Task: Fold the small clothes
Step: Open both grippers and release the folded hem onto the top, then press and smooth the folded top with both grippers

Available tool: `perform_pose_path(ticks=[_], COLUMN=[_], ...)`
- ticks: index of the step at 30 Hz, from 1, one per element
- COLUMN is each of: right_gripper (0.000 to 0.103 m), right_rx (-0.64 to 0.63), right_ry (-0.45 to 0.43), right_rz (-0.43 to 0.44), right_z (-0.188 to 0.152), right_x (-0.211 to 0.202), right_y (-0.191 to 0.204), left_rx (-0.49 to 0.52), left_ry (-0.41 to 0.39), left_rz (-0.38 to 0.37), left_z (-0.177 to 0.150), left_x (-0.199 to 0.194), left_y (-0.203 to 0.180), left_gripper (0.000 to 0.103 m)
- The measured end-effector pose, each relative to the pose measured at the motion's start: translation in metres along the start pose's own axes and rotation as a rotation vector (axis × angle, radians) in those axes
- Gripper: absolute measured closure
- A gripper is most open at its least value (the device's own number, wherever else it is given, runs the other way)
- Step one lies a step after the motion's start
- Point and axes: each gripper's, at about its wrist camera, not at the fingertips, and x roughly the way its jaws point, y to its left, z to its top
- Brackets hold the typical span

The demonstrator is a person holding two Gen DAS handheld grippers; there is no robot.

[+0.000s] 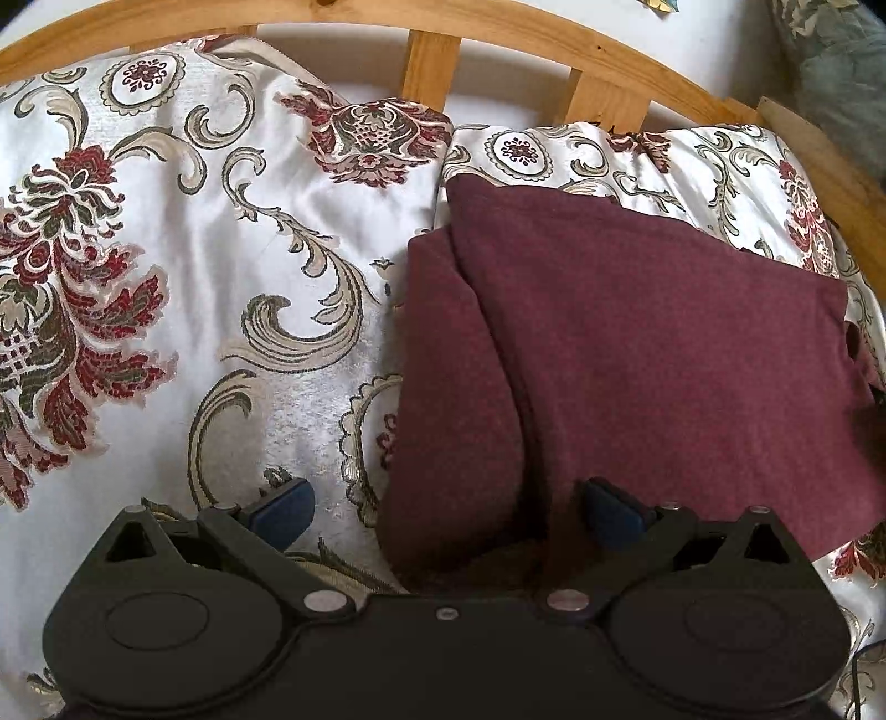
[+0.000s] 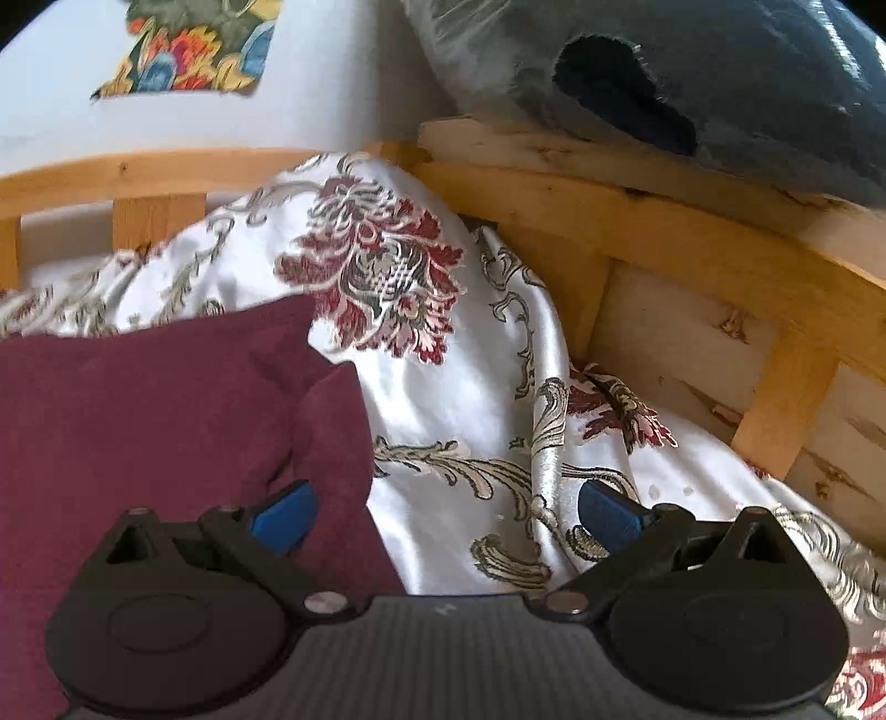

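Observation:
A maroon garment (image 1: 637,354) lies folded in layers on a white floral bedspread (image 1: 194,277). My left gripper (image 1: 448,507) hovers open over the garment's near left edge, one blue pad over the bedspread, the other over the cloth. In the right wrist view the same maroon garment (image 2: 155,399) fills the left side, its right corner pointing up. My right gripper (image 2: 448,512) is open above that right edge, with the left pad over the cloth and the right pad over the bedspread (image 2: 470,399). Neither gripper holds anything.
A wooden slatted bed frame (image 1: 426,61) runs behind the bedspread and turns along the right side (image 2: 692,266). A dark blue-grey cushion (image 2: 692,72) rests on the frame's right rail. A white wall with a colourful floral picture (image 2: 194,44) stands behind.

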Motion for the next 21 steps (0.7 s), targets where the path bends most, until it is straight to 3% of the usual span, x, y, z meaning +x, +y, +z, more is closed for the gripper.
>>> perform_pose_path(ticks=[5,10,13,16,19,21], right_gripper=[0.0,0.0,0.0,0.0,0.0,0.0], right_rx=[0.011,-0.083,-0.14,-0.118,-0.108,-0.118], right_ry=[-0.099,-0.182,-0.141,-0.068,-0.03,-0.037], right_rz=[0.02,0.099,0.205,0.294,0.349,0.341], right_z=[0.003,-0.001,-0.008,-0.013,-0.018,-0.022], right_x=[-0.036,-0.071,-0.079,-0.077,-0.072,-0.07], right_y=[0.012,0.045,0.069,0.087,0.1,0.106], left_rx=[-0.003,-0.006,-0.019,-0.043,-0.042,-0.017], left_ry=[-0.001,-0.003,-0.016,-0.055,-0.091,-0.09], left_rz=[-0.004,-0.009,-0.033,-0.079,-0.132,-0.145], left_z=[0.001,0.002,0.001,0.0,0.0,0.001], left_x=[-0.001,0.0,-0.003,-0.008,-0.012,-0.011], left_y=[0.0,0.001,0.003,0.004,0.002,-0.001], left_gripper=[0.001,0.001,0.001,0.001,0.001,0.001])
